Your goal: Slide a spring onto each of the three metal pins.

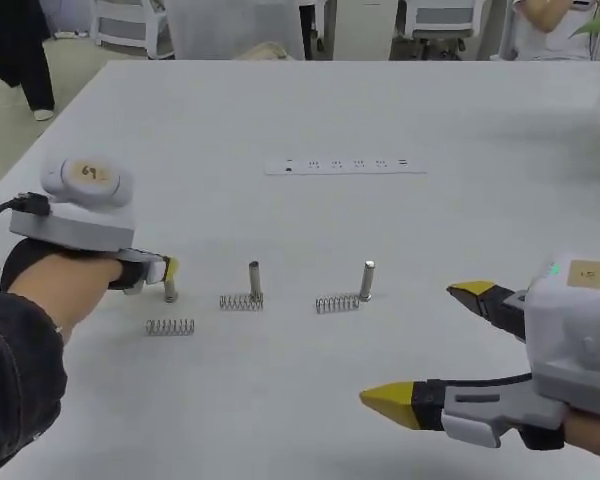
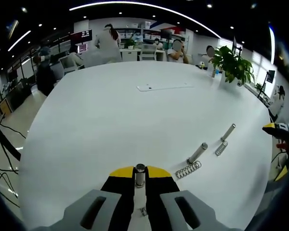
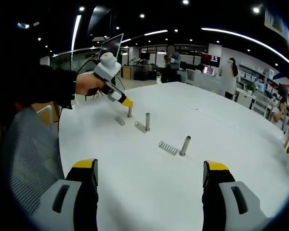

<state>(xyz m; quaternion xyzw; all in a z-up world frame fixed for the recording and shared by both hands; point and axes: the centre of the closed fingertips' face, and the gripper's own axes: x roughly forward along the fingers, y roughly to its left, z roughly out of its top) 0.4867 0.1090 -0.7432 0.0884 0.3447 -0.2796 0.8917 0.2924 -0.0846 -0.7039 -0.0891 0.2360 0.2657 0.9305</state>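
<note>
Your work sits on a broad white table (image 1: pixel 310 110), with a flat white power strip (image 1: pixel 345 166) lying across it on the far side of the parts. Your right gripper (image 1: pixel 430 345) is the biggest thing near you, low at the right of the head view. Its yellow-tipped jaws are spread wide with nothing between them, and it hangs well apart from the pins. Your left gripper (image 1: pixel 168 270) reaches in from the left, and its jaws are drawn narrow and clamped on the left pin (image 1: pixel 170 290). In the left gripper view that pin stands upright right between the two yellow tips. The middle pin (image 1: pixel 254 279) stands upright on the table to its right, untouched by either gripper. The right pin (image 1: pixel 367 279) stands upright further right again, so the three pins form a rough row across the table in front of you. None of the pins carries a spring. The left spring (image 1: pixel 170 326) lies flat on the table on your side of the left pin, a little apart from it. The middle spring (image 1: pixel 241 301) lies on its side just beside the base of the middle pin. The right spring (image 1: pixel 337 303) lies on its side just left of the right pin's base.
</note>
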